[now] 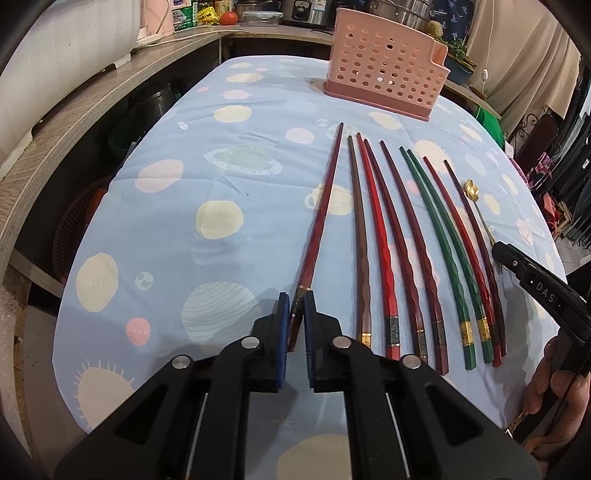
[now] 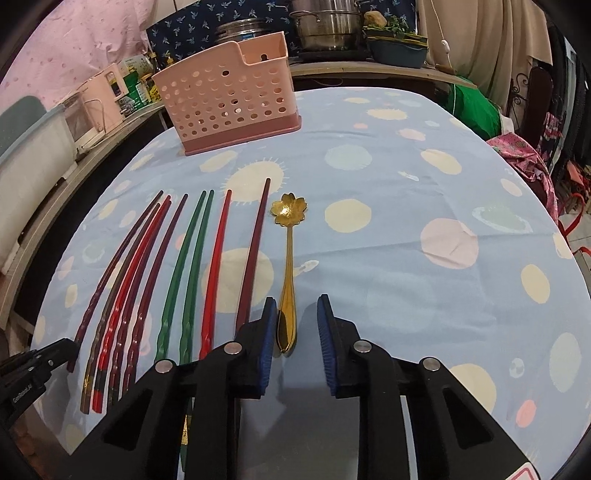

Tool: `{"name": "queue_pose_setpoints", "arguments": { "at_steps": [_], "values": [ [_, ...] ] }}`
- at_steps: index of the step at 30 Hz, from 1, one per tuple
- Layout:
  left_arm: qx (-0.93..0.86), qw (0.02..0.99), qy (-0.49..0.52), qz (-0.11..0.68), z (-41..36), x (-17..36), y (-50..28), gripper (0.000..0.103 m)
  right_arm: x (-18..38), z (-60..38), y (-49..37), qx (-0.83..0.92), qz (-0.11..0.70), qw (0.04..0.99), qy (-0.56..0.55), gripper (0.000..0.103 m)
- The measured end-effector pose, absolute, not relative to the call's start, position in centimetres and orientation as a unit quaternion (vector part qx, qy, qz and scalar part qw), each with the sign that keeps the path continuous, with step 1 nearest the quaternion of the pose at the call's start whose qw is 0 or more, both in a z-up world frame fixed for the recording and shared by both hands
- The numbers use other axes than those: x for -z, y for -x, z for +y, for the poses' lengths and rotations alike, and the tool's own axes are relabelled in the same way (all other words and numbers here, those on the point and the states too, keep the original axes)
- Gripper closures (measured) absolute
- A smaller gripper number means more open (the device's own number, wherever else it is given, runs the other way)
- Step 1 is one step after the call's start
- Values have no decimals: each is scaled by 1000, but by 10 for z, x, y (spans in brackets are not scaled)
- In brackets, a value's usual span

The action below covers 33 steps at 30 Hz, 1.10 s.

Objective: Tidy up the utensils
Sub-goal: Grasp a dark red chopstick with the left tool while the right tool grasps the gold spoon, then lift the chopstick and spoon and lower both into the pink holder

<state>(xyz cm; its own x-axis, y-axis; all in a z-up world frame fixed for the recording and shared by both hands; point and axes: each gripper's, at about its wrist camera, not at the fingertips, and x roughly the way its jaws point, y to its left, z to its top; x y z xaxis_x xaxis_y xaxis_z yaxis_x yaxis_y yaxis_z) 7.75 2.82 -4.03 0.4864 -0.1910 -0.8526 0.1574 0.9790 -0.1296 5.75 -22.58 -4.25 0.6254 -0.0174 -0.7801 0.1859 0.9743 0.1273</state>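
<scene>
My left gripper (image 1: 295,314) is shut on the thick end of a dark red chopstick (image 1: 325,195), whose tip points toward the pink perforated utensil holder (image 1: 384,62) at the table's far end. Several more chopsticks (image 1: 406,258), red, brown, maroon and green, lie side by side to its right. In the right wrist view my right gripper (image 2: 297,325) is open, its jaws on either side of the handle of a gold flower-shaped spoon (image 2: 288,266), which lies right of the chopsticks (image 2: 192,269). The holder (image 2: 229,96) stands beyond, empty as far as I can see.
The table wears a light blue cloth with planet print (image 1: 207,192). A wooden counter (image 1: 74,122) runs along the left with pots and jars at the back. Steel pots (image 2: 325,26) stand behind the holder. The right gripper also shows in the left view (image 1: 535,284).
</scene>
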Motion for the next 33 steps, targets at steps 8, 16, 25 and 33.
{"name": "queue_pose_setpoints", "arguments": {
  "at_steps": [8,16,25,33],
  "values": [
    [106,859,21,501,27,37,-76,100,39,-231,-50,51,429,895,-112,92],
    [108,866,16,487,26,20,-69,103,23,-233,-34,56,415,901,-115,93],
    [113,854,39,507,32,26,-71,95,27,-240,-28,56,423,895,-129,93],
    [112,849,40,515,31,42,-75,82,42,-247,-24,52,446,878,-164,101]
  ]
}}
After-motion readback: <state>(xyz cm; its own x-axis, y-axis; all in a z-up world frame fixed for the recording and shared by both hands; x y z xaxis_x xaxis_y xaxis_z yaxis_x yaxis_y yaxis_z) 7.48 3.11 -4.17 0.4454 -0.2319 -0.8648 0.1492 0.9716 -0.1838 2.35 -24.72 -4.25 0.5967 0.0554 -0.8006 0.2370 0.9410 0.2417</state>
